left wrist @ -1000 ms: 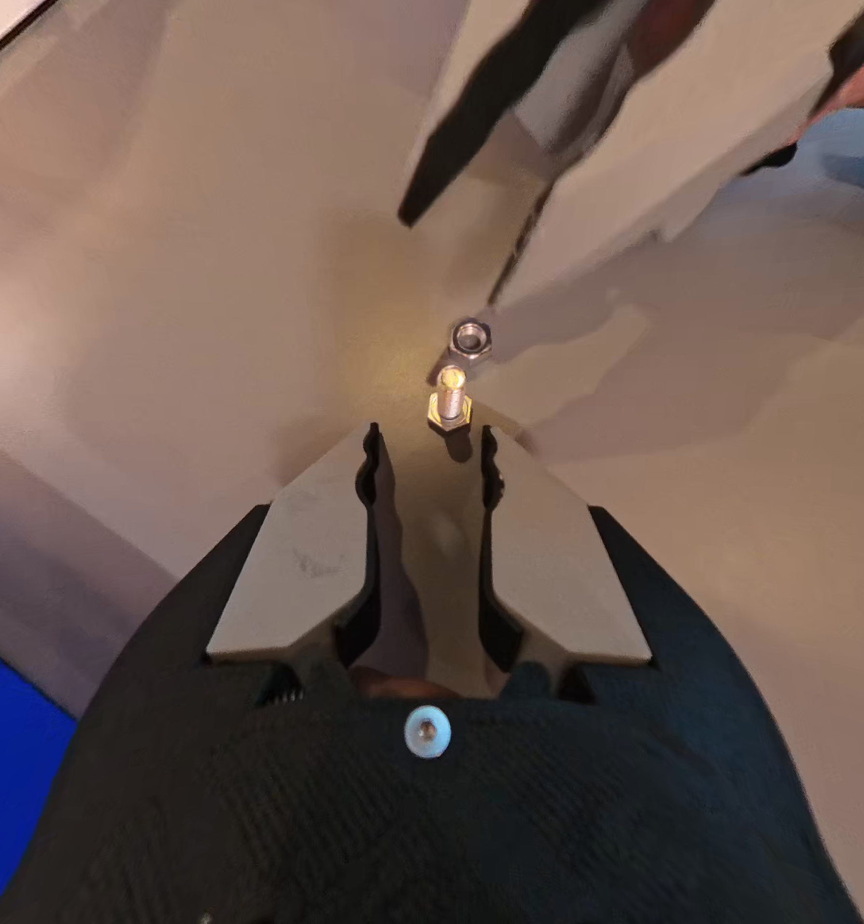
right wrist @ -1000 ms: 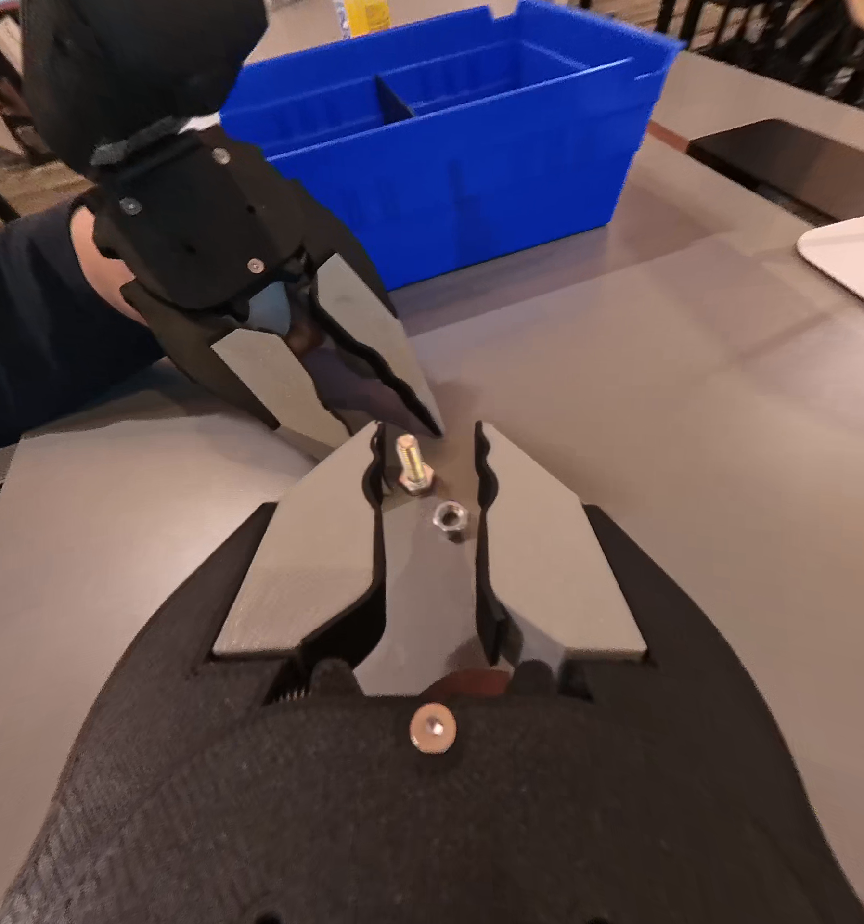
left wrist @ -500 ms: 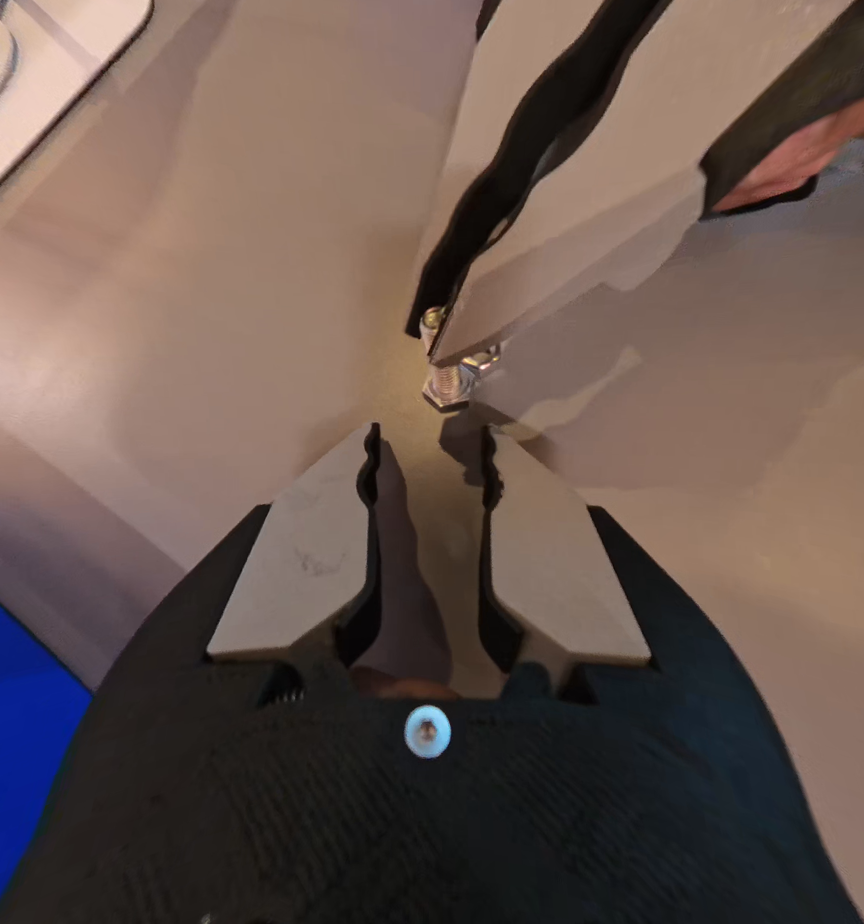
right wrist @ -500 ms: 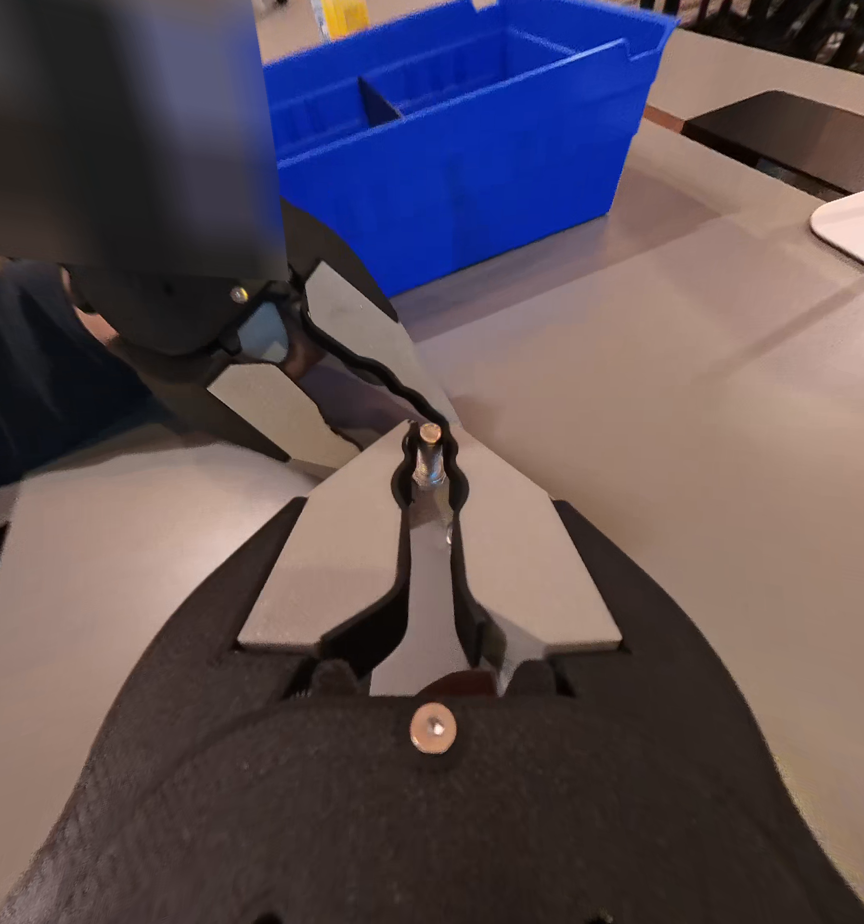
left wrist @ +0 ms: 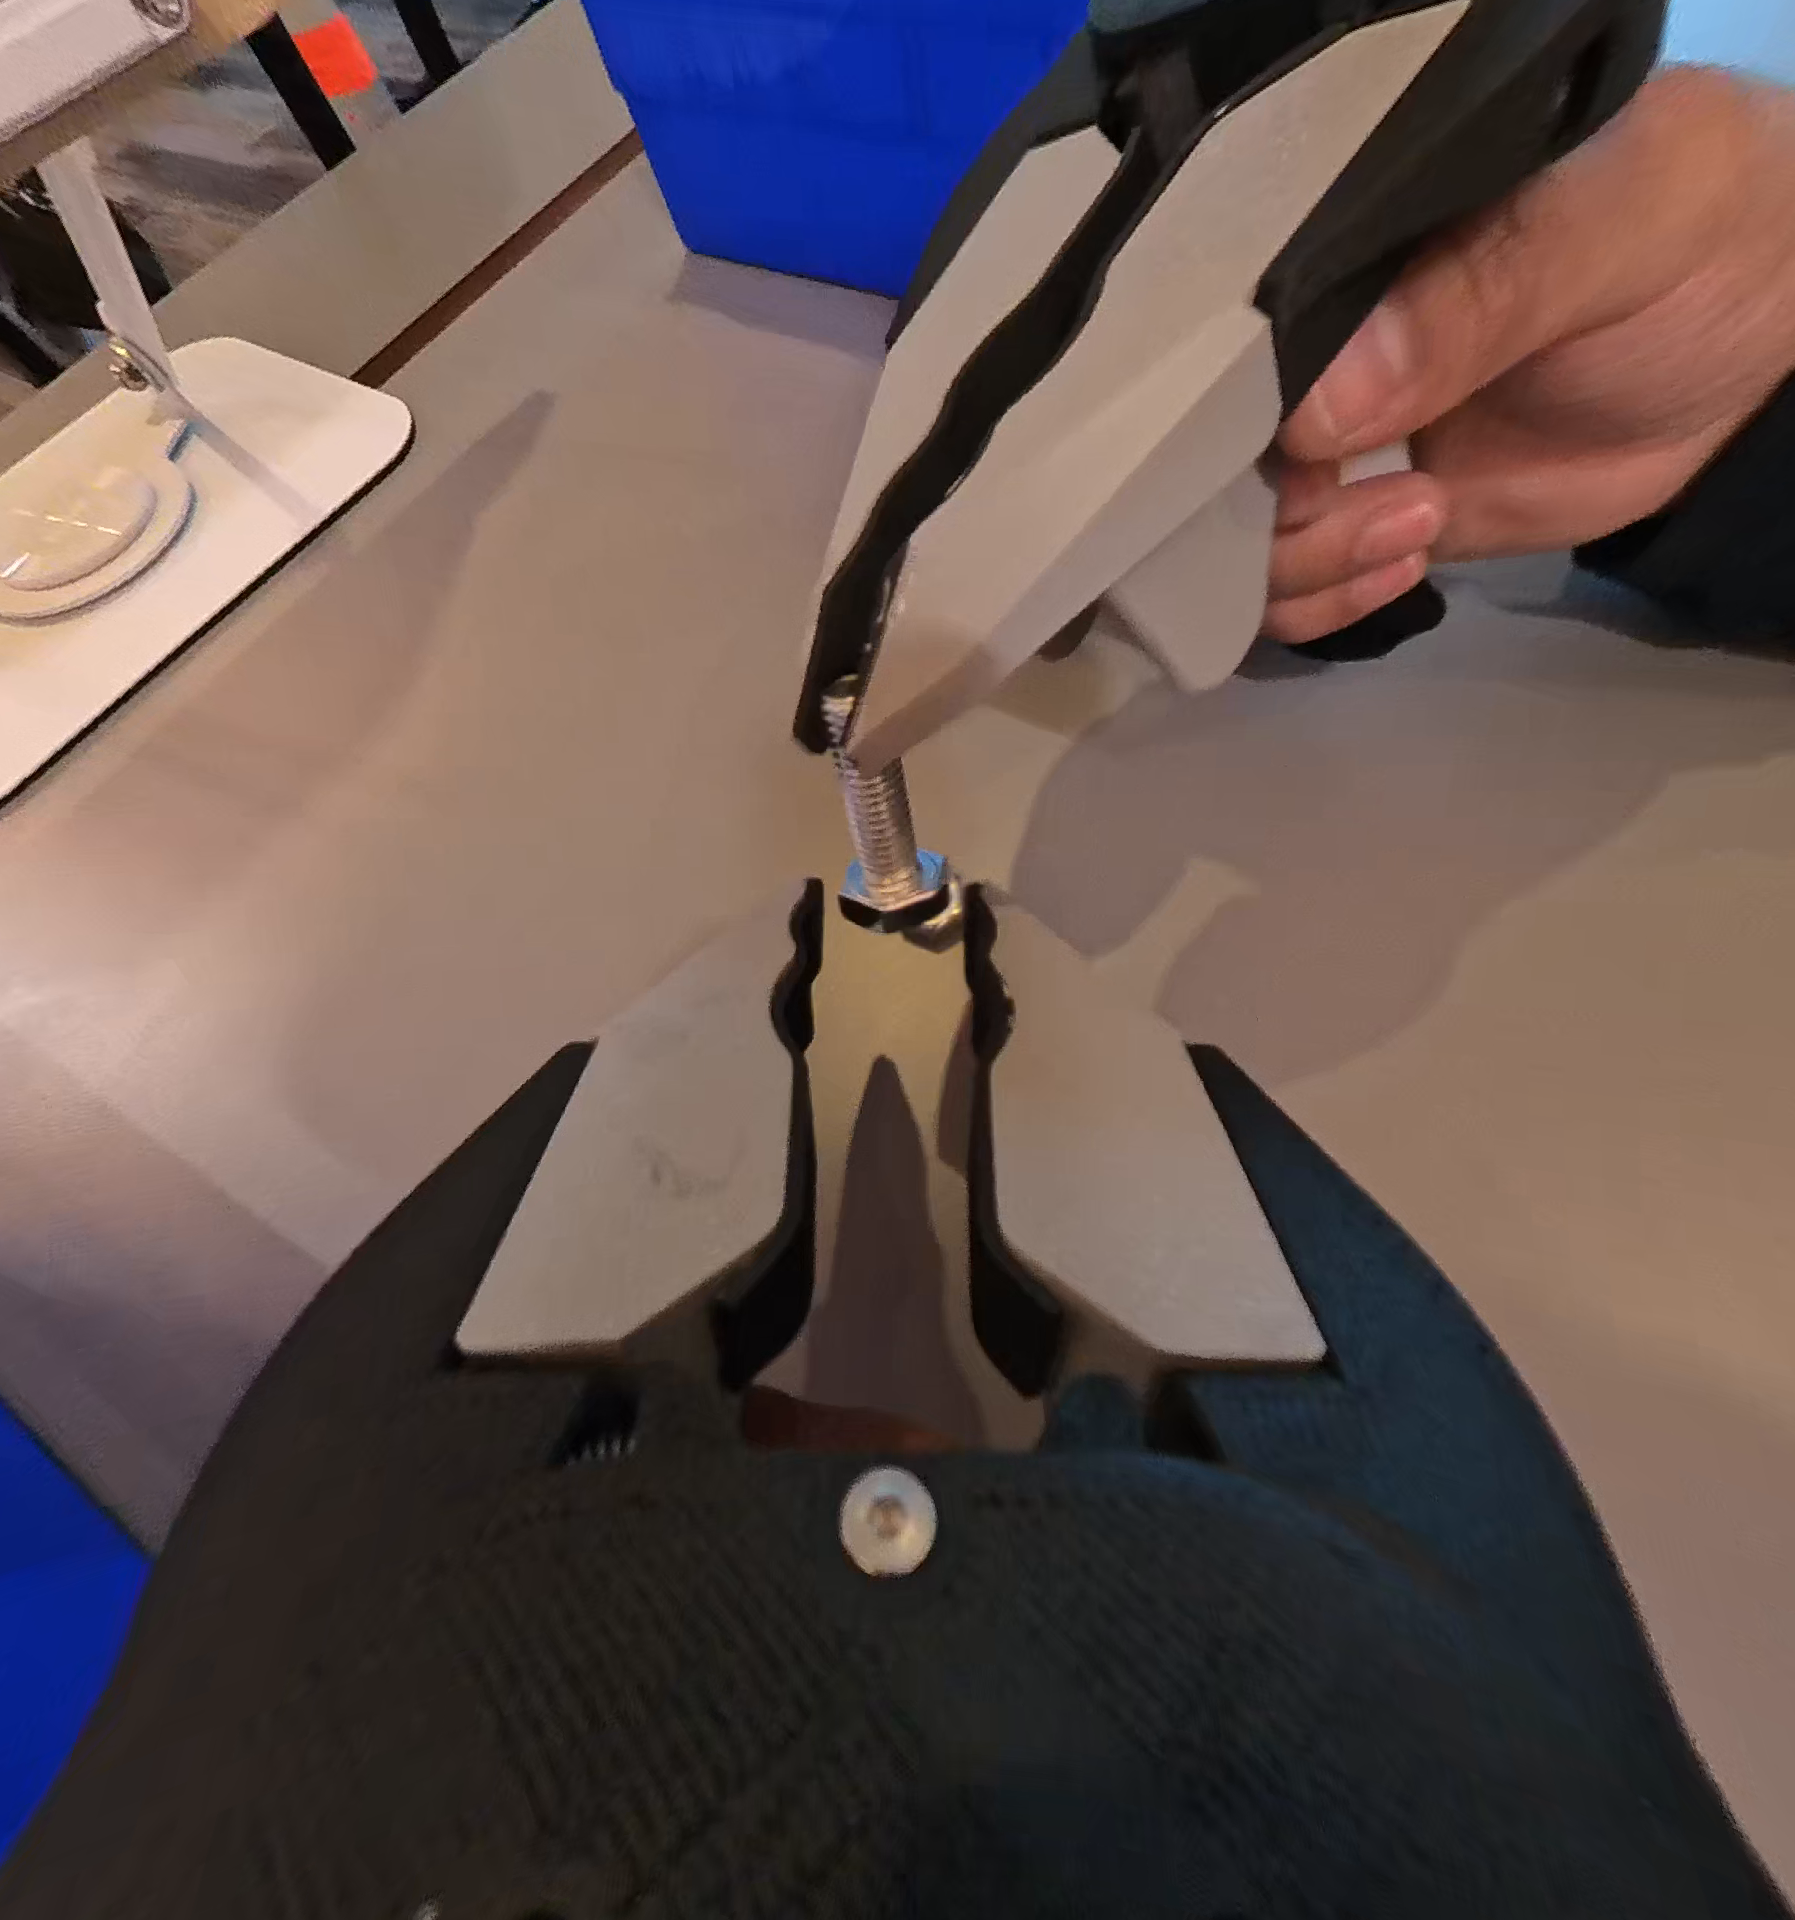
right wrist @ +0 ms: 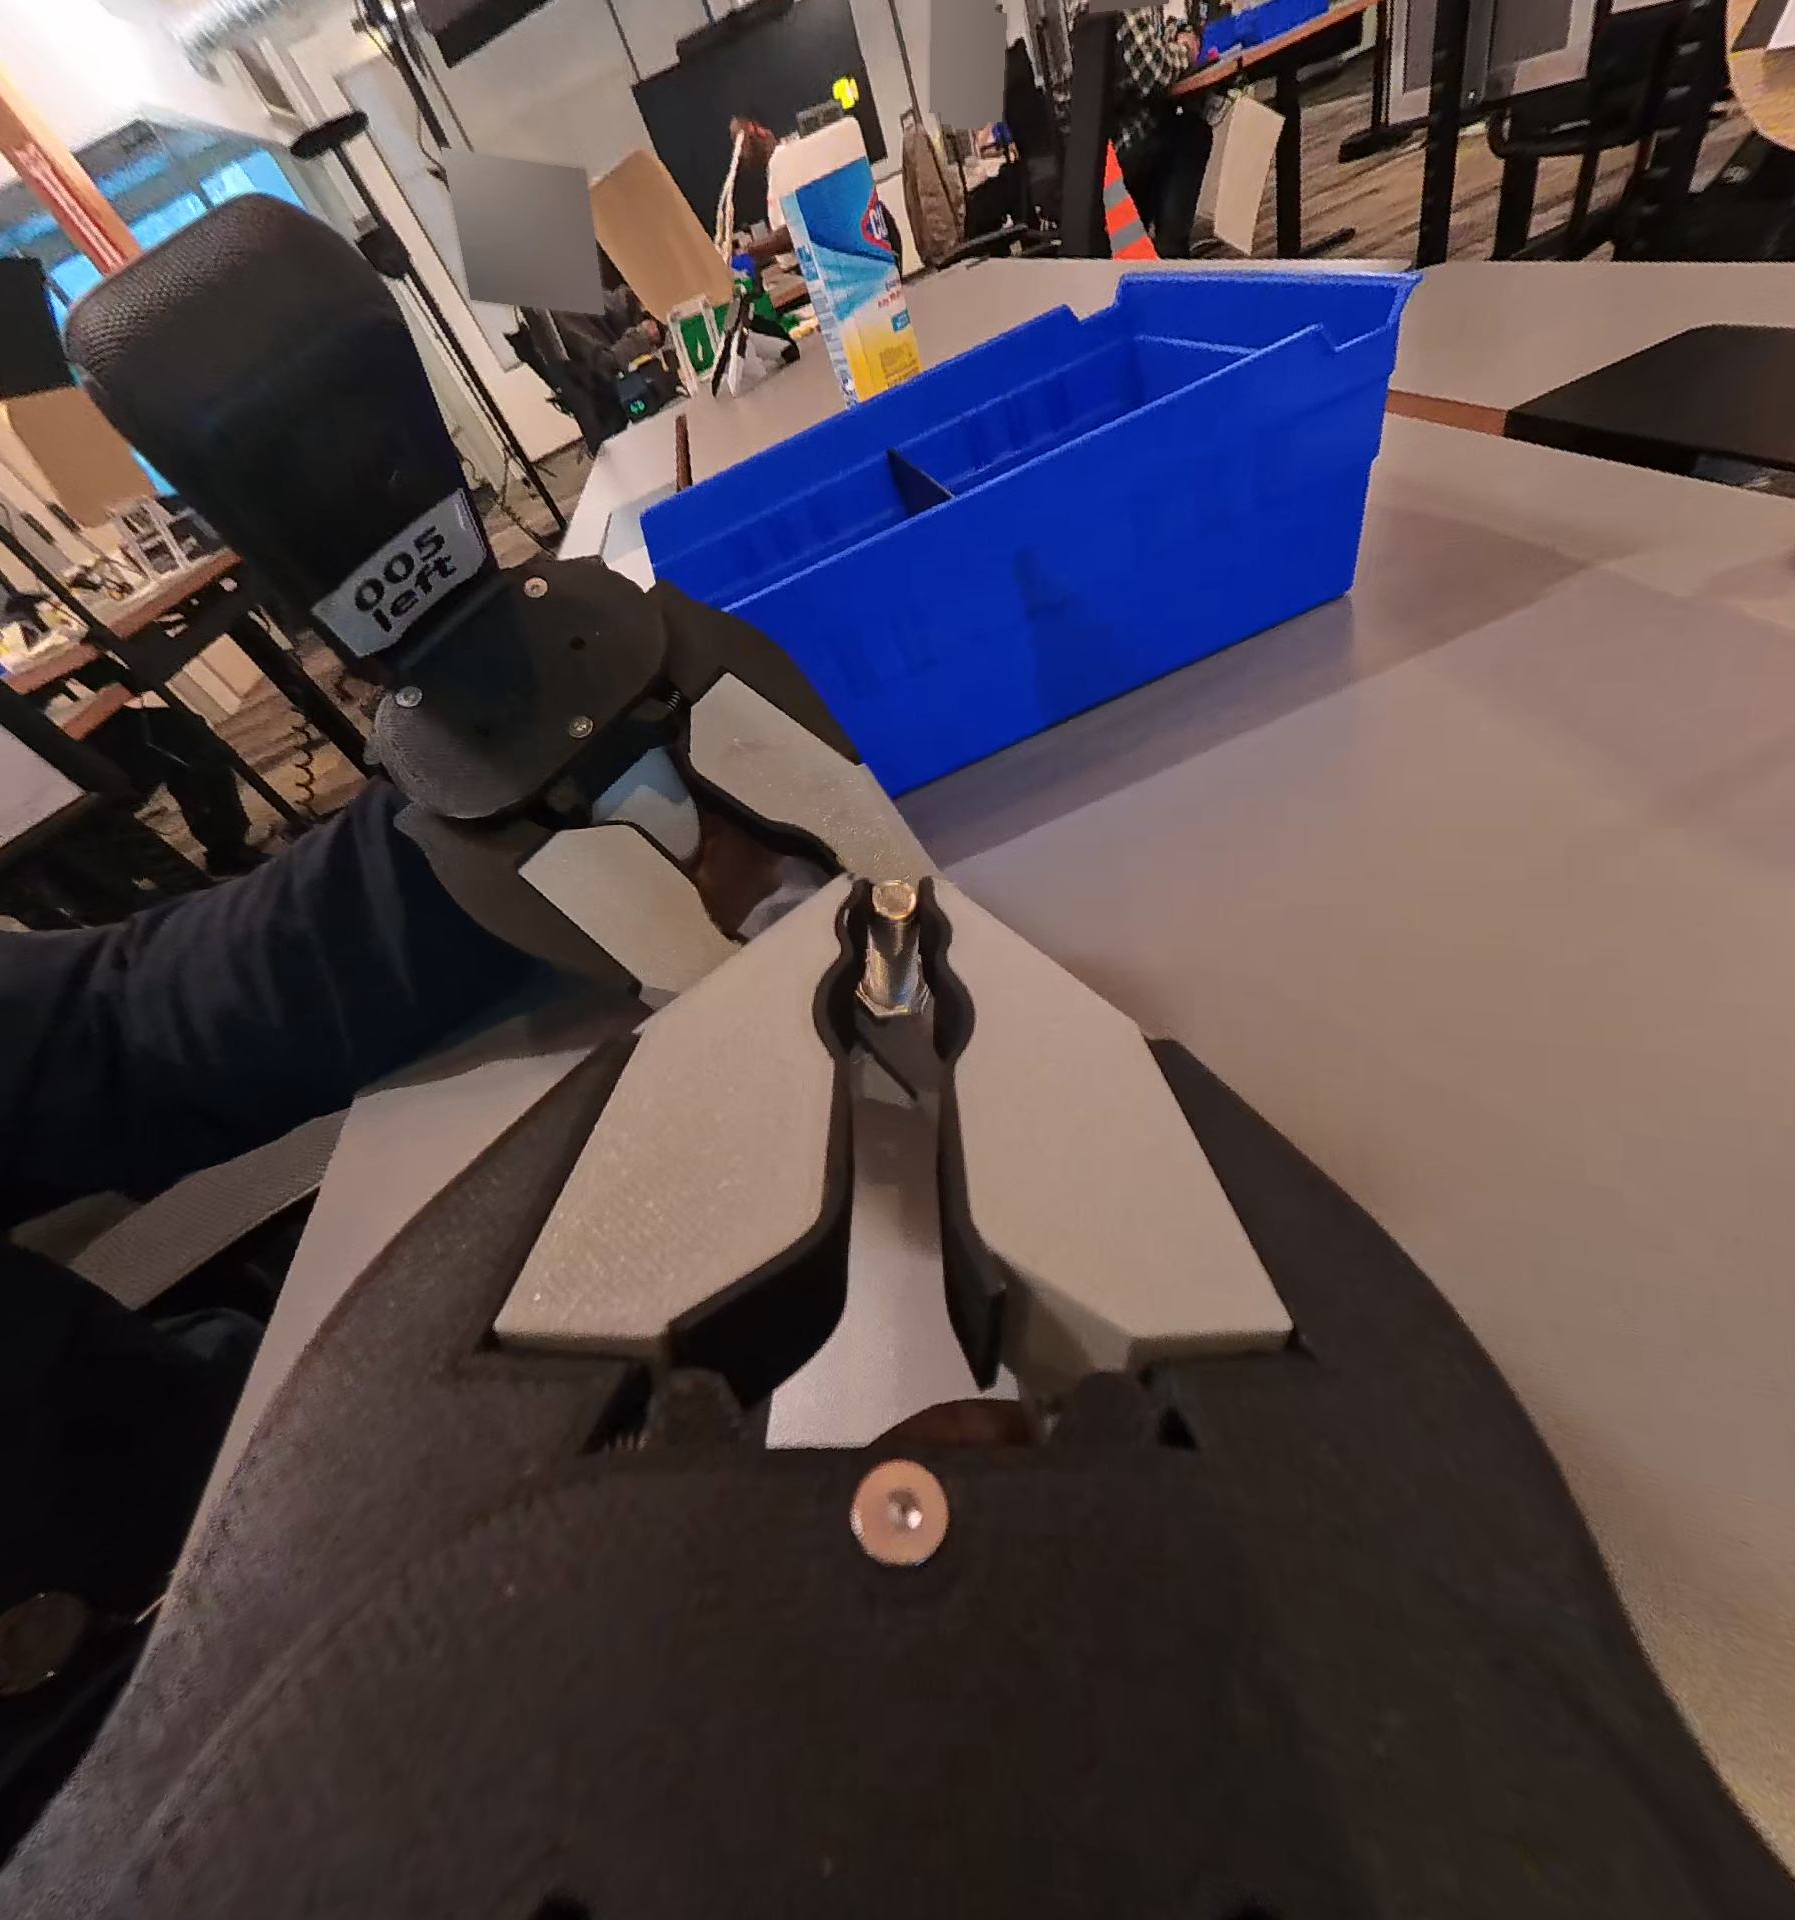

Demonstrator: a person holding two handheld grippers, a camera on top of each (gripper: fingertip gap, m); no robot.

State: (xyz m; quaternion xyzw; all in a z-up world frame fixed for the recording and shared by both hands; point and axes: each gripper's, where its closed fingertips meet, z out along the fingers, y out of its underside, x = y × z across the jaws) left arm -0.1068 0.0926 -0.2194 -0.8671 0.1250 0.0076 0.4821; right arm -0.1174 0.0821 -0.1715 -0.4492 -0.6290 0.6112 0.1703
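Behind right claw [right wrist: 888, 899] gripping bolt [right wrist: 890, 951]: blue divided bin [right wrist: 1028, 561].

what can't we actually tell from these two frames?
- Nut: left wrist view, mostly hidden behind the bolt head; on the thread or loose, can't tell.
- Bolt tip: left wrist view, buried between the right gripper fingers.
- Left gripper contact with the bolt head: unclear.
- Blue bin contents: right wrist view, walls hide the floor.
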